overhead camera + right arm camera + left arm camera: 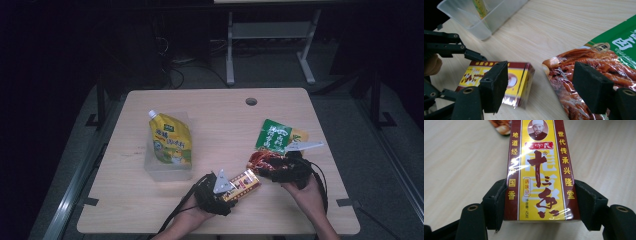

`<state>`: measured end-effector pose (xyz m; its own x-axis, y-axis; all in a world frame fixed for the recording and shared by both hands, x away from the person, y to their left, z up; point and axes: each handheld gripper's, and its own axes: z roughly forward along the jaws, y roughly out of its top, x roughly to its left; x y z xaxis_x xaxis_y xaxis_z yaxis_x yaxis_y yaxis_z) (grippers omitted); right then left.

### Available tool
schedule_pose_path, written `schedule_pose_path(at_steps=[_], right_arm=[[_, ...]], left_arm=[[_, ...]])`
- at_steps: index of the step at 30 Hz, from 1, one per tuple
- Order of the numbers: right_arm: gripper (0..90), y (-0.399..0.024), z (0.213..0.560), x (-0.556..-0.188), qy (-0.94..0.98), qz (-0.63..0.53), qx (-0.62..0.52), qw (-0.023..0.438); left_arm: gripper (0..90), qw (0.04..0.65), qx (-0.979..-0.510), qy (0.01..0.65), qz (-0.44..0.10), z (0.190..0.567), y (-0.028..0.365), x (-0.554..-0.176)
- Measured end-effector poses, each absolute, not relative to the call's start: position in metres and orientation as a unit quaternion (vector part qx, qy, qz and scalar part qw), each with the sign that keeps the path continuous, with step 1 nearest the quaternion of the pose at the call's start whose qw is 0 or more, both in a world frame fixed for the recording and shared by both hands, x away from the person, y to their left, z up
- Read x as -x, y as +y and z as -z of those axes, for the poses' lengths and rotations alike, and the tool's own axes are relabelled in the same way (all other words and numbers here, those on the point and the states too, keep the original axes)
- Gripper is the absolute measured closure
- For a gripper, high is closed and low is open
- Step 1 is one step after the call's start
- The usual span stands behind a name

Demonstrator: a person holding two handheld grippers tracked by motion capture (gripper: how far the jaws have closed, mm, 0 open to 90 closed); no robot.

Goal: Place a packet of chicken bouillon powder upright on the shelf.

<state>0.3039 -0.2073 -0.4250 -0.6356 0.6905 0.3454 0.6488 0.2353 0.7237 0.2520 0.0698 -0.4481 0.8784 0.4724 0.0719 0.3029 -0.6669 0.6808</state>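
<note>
The work in hand appears to be packing the loose food items into the clear plastic container (168, 169). One item looks packed: the yellow spout pouch (170, 138) lies in that container at the table's left. Three seem left to go.

The left gripper (223, 189) is clamped on the yellow and maroon spice box (243, 184); in the left gripper view both pads press the box's long sides. The box lies near the table's front edge, just right of the container, not yet lifted clear as far as can be judged.

The right gripper (541, 87) stands released, its jaws spread over the near end of the red snack packet (584, 72), touching nothing.

Count: one container, one spout pouch, one spice box, one red packet, one green packet (274, 135), two grippers.
</note>
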Motion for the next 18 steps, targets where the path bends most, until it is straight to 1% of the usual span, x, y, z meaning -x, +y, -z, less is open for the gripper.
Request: schedule_pose_path(at_steps=[1, 2, 3, 9, 14, 18], right_arm=[[26.1, -0.206, 0.424, -0.306, 0.785, -0.448, -0.428, 0.022], [26.1, -0.206, 0.424, -0.306, 0.785, -0.448, -0.428, 0.022], [25.5, -0.204, 0.423, -0.308, 0.782, -0.450, -0.431, 0.010], [24.1, -0.193, 0.422, -0.313, 0.783, -0.447, -0.433, -0.004], [24.1, -0.190, 0.422, -0.316, 0.777, -0.453, -0.437, -0.014], [24.2, -0.187, 0.424, -0.320, 0.769, -0.459, -0.444, -0.033]], left_arm=[[32.5, 0.350, -0.902, 0.221, -0.125, 0.446, 0.071, -0.254], [32.5, 0.350, -0.902, 0.221, -0.125, 0.446, 0.071, -0.254], [32.5, 0.350, -0.901, 0.221, -0.133, 0.443, 0.073, -0.257], [32.5, 0.358, -0.893, 0.228, -0.147, 0.436, 0.076, -0.261], [32.5, 0.362, -0.888, 0.236, -0.159, 0.432, 0.078, -0.264], [32.5, 0.372, -0.878, 0.252, -0.168, 0.430, 0.078, -0.267]])
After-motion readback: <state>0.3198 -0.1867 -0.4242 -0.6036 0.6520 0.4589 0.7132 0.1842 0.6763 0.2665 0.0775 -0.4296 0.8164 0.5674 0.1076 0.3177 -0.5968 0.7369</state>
